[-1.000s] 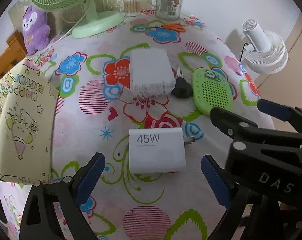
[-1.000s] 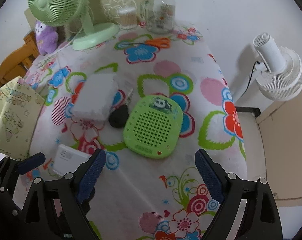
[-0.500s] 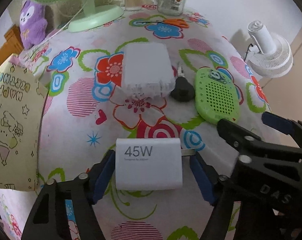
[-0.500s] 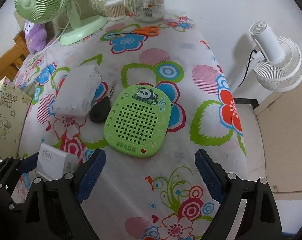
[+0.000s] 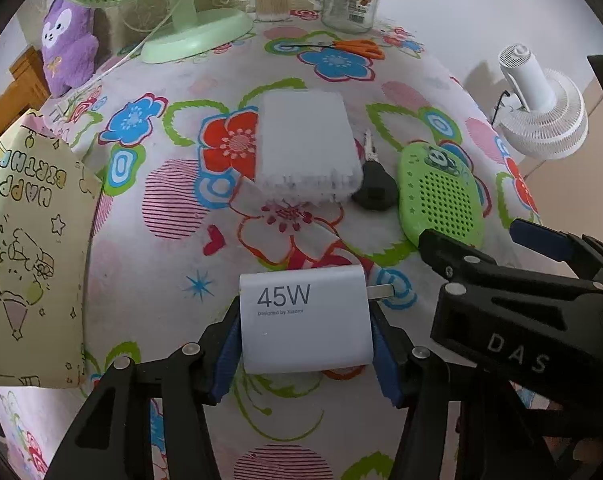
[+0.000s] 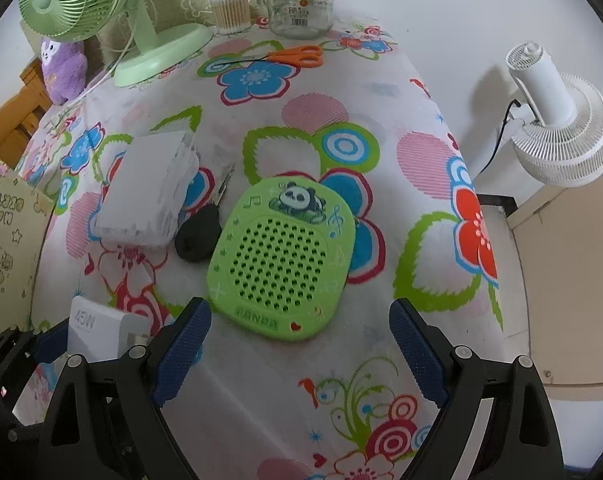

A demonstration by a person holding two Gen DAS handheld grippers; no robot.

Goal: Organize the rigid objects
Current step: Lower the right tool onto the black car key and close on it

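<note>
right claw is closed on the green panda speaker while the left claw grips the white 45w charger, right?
Not quite. The right claw is open: the right wrist view shows its blue pads apart, with the green panda speaker lying on the tablecloth ahead of them, untouched. The rest holds: the left claw has just closed on the white 45W charger.

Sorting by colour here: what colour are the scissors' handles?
Orange. The scissors show best in the right wrist view, lying near the jar.
</note>
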